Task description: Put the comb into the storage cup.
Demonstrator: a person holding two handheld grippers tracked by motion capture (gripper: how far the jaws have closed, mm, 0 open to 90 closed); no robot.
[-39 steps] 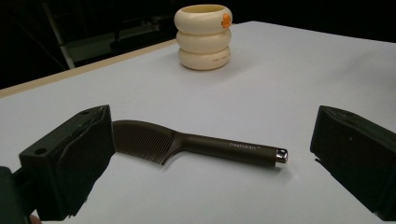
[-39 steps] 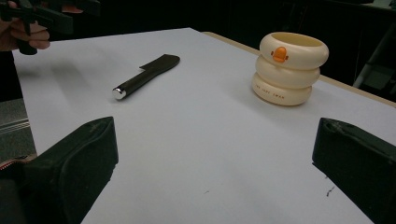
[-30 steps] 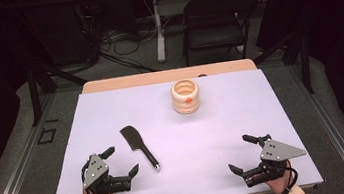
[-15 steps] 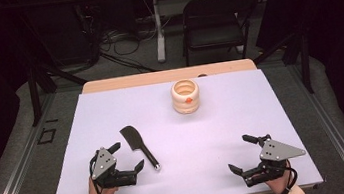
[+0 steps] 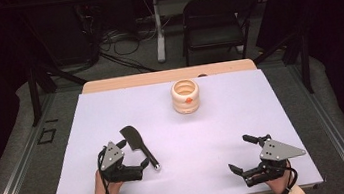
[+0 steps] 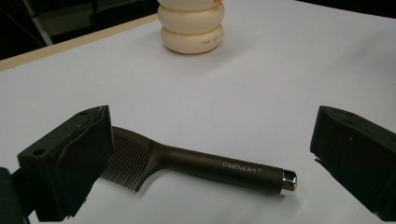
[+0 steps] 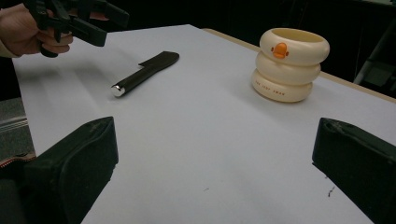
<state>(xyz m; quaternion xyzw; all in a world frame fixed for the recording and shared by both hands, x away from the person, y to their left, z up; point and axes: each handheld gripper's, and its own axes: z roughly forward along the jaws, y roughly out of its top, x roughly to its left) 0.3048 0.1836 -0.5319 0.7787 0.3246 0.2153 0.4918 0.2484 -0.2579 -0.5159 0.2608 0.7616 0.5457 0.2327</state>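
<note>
White lettering reading "Creative Art" runs along the handle of the dark brown plastic comb with a silver end cap (image 6: 196,165), lying flat on the white table (image 5: 263,115). Left gripper (image 5: 128,158) hovers over it, jaws wide, holding nothing. Right gripper (image 5: 242,154) gapes empty, well apart. Cream ringed cup with an orange duck bill (image 7: 288,65) bears small unreadable print.

Left gripper (image 5: 129,159) low, fingers spread wide; right gripper (image 5: 242,154) likewise wide, resting near table edge.
</note>
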